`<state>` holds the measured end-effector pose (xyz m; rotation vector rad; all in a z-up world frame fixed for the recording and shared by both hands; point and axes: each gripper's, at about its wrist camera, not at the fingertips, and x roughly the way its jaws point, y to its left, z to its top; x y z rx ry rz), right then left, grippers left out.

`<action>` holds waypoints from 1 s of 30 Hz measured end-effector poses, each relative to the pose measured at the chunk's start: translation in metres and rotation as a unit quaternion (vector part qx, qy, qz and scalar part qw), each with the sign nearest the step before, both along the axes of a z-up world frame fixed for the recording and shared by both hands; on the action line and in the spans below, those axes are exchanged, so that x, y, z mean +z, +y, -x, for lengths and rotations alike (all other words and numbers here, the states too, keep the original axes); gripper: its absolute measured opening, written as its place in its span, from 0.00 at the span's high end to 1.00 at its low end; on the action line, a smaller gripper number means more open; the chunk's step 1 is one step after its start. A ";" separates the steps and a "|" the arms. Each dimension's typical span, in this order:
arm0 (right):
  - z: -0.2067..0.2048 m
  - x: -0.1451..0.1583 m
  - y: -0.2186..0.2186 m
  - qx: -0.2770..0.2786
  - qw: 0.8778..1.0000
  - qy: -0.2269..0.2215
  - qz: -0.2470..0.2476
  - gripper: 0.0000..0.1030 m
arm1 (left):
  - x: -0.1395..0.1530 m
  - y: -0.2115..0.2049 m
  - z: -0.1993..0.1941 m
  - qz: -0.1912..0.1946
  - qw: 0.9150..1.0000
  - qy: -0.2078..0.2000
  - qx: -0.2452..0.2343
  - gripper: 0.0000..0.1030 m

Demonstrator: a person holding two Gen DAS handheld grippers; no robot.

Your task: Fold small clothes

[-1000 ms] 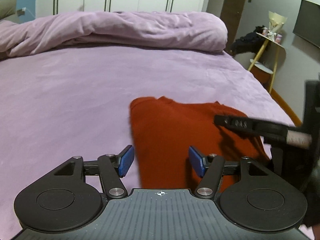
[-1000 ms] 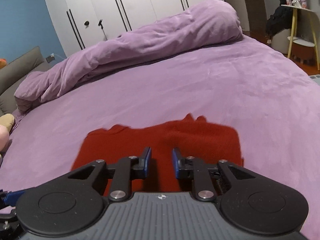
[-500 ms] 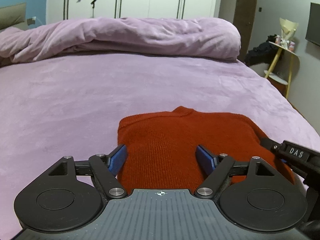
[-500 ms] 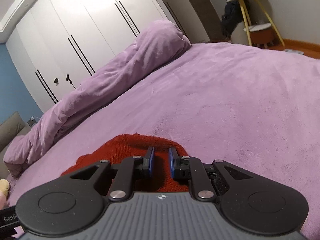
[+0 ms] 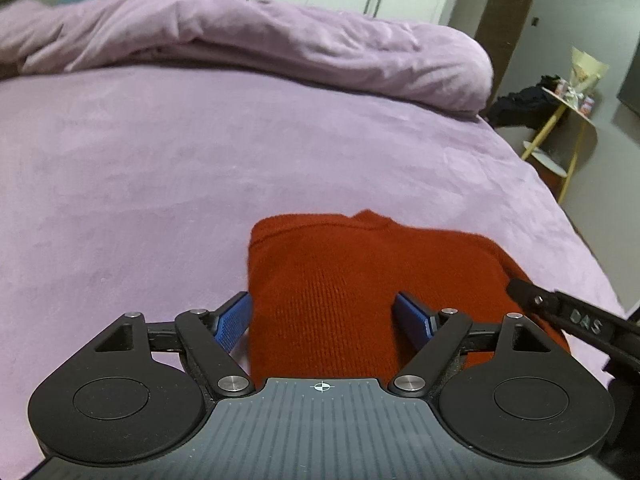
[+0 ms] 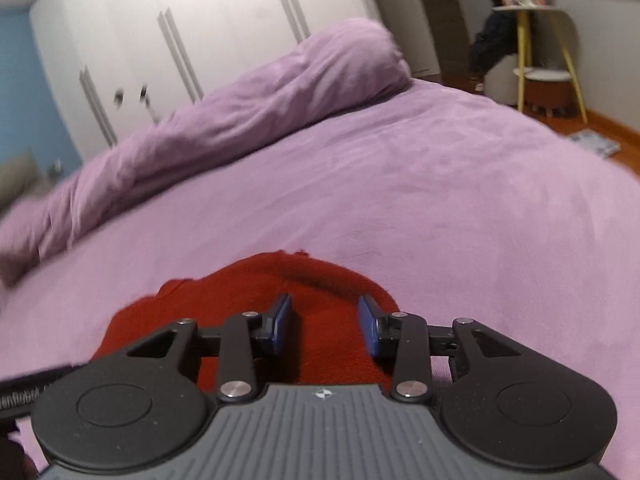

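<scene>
A folded red knit garment (image 5: 360,280) lies on the purple bed sheet (image 5: 160,184). My left gripper (image 5: 323,320) is open, its blue pads wide apart over the garment's near left part. The right tool's arm (image 5: 568,316) shows at the garment's right edge. In the right wrist view the red garment (image 6: 320,280) lies under my right gripper (image 6: 325,324), which is open with nothing between its pads.
A rolled purple duvet (image 5: 260,44) lies across the far side of the bed. White wardrobe doors (image 6: 200,24) stand behind it. A yellow-legged side table (image 5: 568,120) with dark clothes stands beside the bed's right edge.
My right gripper has opened from nearly shut and let the garment go. The left gripper has moved in closer over the garment and stayed open.
</scene>
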<state>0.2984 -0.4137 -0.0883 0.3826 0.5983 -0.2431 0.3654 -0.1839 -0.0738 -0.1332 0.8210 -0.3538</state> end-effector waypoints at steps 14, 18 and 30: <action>-0.022 -0.002 0.009 0.065 0.997 0.031 0.037 0.64 | -0.014 0.037 -0.022 0.080 0.992 0.102 -0.005 0.12; 0.017 0.012 -0.045 0.072 0.993 0.043 -0.081 0.35 | -0.010 0.085 -0.006 0.139 0.979 0.135 -0.070 0.13; 0.032 -0.044 -0.105 0.085 0.908 0.079 -0.403 0.40 | -0.056 0.075 -0.007 0.264 0.925 0.262 -0.082 0.16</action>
